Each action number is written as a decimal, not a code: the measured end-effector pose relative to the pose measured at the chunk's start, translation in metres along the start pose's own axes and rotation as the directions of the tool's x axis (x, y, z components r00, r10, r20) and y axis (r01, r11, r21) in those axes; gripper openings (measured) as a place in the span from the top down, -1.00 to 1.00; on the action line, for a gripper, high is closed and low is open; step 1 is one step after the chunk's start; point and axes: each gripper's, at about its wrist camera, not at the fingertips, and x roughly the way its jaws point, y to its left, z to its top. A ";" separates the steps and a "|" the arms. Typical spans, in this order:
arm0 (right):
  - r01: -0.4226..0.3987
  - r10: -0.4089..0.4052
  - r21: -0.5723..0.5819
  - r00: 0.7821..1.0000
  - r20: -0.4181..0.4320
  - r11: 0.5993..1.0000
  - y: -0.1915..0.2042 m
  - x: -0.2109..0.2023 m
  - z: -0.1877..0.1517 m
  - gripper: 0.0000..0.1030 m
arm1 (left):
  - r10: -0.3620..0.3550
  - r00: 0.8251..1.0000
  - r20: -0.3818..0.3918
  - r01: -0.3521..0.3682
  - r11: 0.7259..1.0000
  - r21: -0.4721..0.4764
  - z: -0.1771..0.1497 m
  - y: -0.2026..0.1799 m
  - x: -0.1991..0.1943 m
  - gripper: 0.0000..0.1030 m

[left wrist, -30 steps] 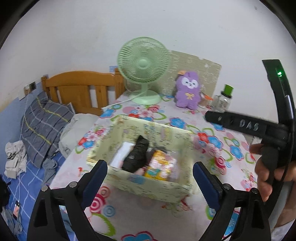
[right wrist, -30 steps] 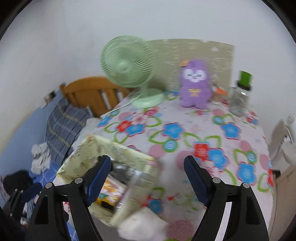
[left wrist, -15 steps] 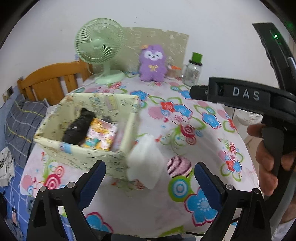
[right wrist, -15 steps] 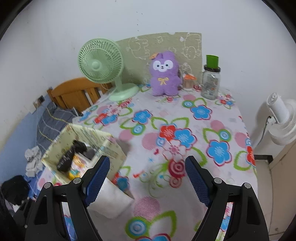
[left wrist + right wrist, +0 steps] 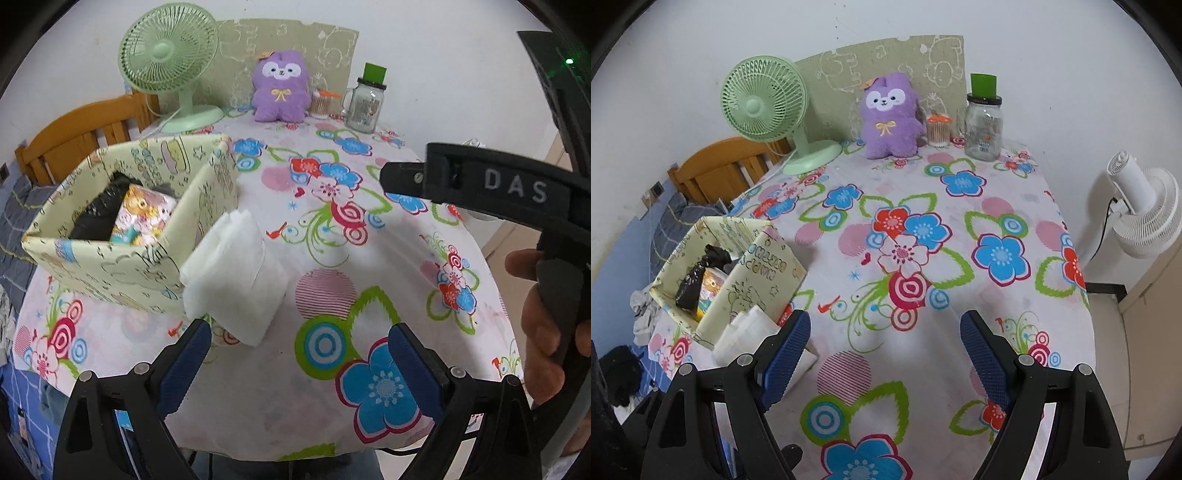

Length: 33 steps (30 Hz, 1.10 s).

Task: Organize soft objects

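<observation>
Tablecloth (image 5: 960, 236): we see white cloth printed with blue, red and pink flowers, green leaves and striped pink discs.
Box (image 5: 129, 266): we see pale yellow walls with faint cartoon line drawings, at 9 o'clock on the table.
Cloth (image 5: 236, 273): we see plain white, folded.
Plush toy (image 5: 890, 118): we see purple with a white face and a yellow bow, at 12 o'clock.
Desk fan (image 5: 764, 99): we see mint green.
Jar (image 5: 983, 125): we see clear glass, black lid, green top.
Pads (image 5: 980, 356): we see dark blue, dimpled, on black arms.
</observation>
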 end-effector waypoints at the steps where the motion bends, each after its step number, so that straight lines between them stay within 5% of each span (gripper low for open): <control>1: 0.001 -0.001 -0.003 1.000 -0.002 1.000 0.000 0.001 0.000 -0.66 | 0.001 1.000 -0.007 -0.001 1.000 -0.007 -0.001 0.001 0.003 -0.90; 24: 0.029 -0.031 -0.039 0.998 -0.061 0.999 0.007 0.040 0.011 -0.66 | 0.008 0.998 -0.061 -0.014 0.995 -0.094 0.015 0.024 0.043 -0.88; 26: 0.032 -0.034 -0.035 0.997 -0.063 0.999 0.007 0.041 0.012 -0.66 | 0.005 0.998 -0.062 -0.010 0.997 -0.083 0.017 0.023 0.045 -0.77; 31: 0.041 -0.043 -0.024 0.997 -0.070 0.999 0.004 0.044 0.014 -0.66 | -0.006 0.998 -0.069 0.001 0.998 -0.070 0.020 0.024 0.047 0.29; 33: 0.039 -0.041 -0.025 0.997 -0.070 0.999 0.005 0.045 0.014 -0.66 | -0.025 0.997 -0.079 0.018 0.996 -0.082 0.020 0.026 0.048 0.31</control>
